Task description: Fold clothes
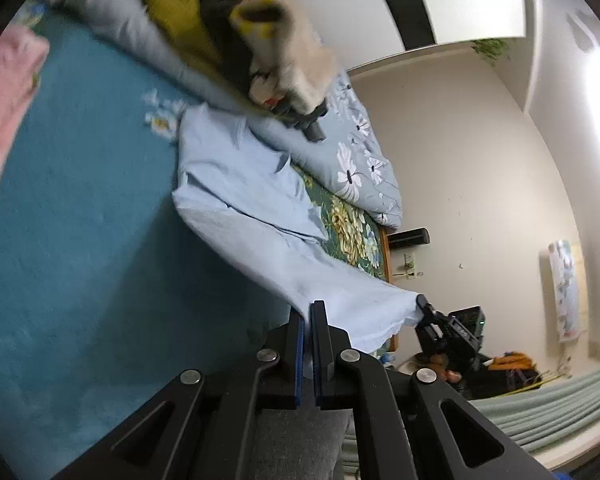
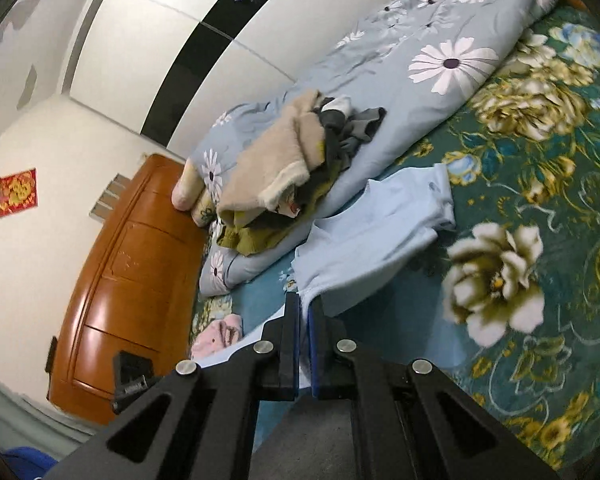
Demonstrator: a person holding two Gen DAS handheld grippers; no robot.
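Note:
A light blue shirt point(image 1: 244, 192) lies partly on the teal floral bed cover point(image 1: 80, 220), its near hem lifted. My left gripper point(image 1: 307, 312) is shut on one corner of the hem. My right gripper point(image 2: 304, 304) is shut on the other corner of the same shirt point(image 2: 380, 236), and shows in the left wrist view point(image 1: 432, 316) at the cloth's far edge. The hem is stretched between the two grippers, above the bed. The collar end rests on the bed near the quilt.
A rolled light blue flowered quilt point(image 2: 420, 60) lies along the bed's far side, with a pile of beige, olive and grey clothes point(image 2: 284, 176) on it. A pink garment point(image 1: 8, 92) lies near the bed's head. A wooden headboard point(image 2: 128, 280) stands beyond.

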